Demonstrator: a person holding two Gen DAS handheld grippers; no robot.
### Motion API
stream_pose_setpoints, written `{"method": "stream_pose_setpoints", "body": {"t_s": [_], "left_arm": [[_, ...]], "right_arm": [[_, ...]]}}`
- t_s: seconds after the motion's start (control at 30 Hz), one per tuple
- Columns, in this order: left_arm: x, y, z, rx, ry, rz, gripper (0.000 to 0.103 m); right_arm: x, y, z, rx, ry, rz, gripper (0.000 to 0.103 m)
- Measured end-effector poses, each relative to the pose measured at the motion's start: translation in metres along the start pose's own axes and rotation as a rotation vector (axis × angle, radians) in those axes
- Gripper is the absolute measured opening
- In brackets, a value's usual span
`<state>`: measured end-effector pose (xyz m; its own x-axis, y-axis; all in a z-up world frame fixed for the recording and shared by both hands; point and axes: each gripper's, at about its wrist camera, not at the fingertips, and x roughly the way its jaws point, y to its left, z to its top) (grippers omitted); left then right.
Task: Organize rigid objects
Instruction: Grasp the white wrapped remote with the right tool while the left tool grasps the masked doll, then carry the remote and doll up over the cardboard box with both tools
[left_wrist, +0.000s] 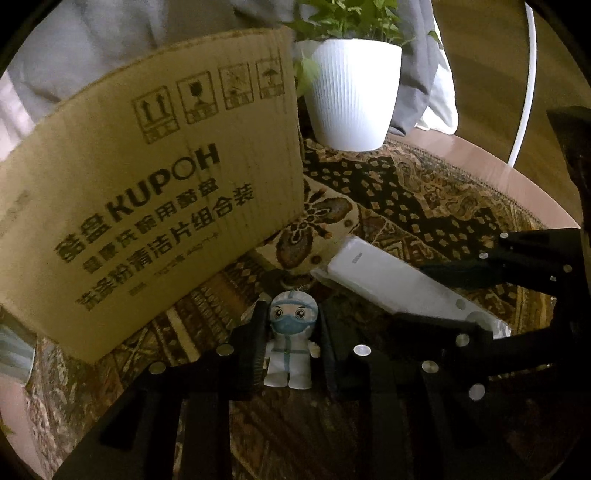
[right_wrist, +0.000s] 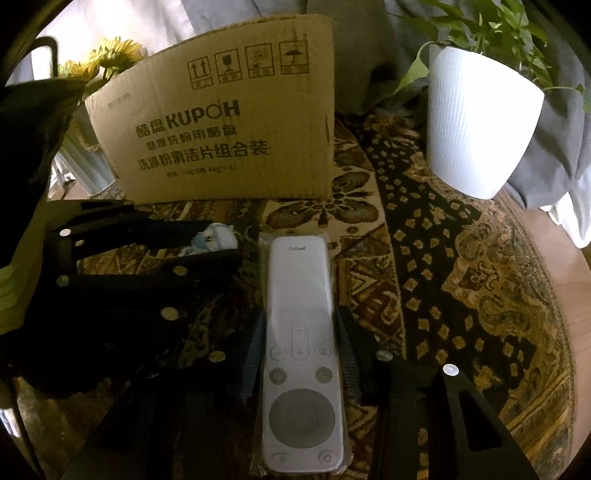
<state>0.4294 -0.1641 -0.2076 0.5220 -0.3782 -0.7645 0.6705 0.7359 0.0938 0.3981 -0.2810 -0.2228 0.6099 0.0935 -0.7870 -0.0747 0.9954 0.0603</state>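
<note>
Between the pads of the left gripper (left_wrist: 291, 350) stands a small masked figurine (left_wrist: 291, 343) in a white suit, the pads pressed against its sides, on the patterned cloth (left_wrist: 424, 192) in front of the cardboard box (left_wrist: 147, 177). Just beside it the right gripper (right_wrist: 301, 354) straddles a white remote (right_wrist: 301, 354) in a clear sleeve, its pads flanking the body but seemingly not quite touching, probably lined up for a grip. Both tools point toward the box, the likely destination, with a white plant pot (right_wrist: 476, 129) off to the right.
</note>
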Motion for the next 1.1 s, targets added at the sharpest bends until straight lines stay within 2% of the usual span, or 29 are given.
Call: {"method": "stream_pose_setpoints", "body": {"t_s": [0.27,0.7,1.1], "left_arm": [[-0.027,0.003,-0.003,-0.076,-0.018,0.016,0.027],[-0.082,0.011,0.005,-0.162,-0.118,0.099,0.027],[-0.121,0.028,0.023,-0.176,-0.217,0.195,0.027]], "right_arm": [[-0.025,0.005,0.002,-0.011,-0.044,0.011,0.04],[-0.065,0.016,0.021,-0.058,-0.137,0.013,0.04],[-0.091,0.032,0.05,-0.114,-0.241,0.034,0.04]]}}
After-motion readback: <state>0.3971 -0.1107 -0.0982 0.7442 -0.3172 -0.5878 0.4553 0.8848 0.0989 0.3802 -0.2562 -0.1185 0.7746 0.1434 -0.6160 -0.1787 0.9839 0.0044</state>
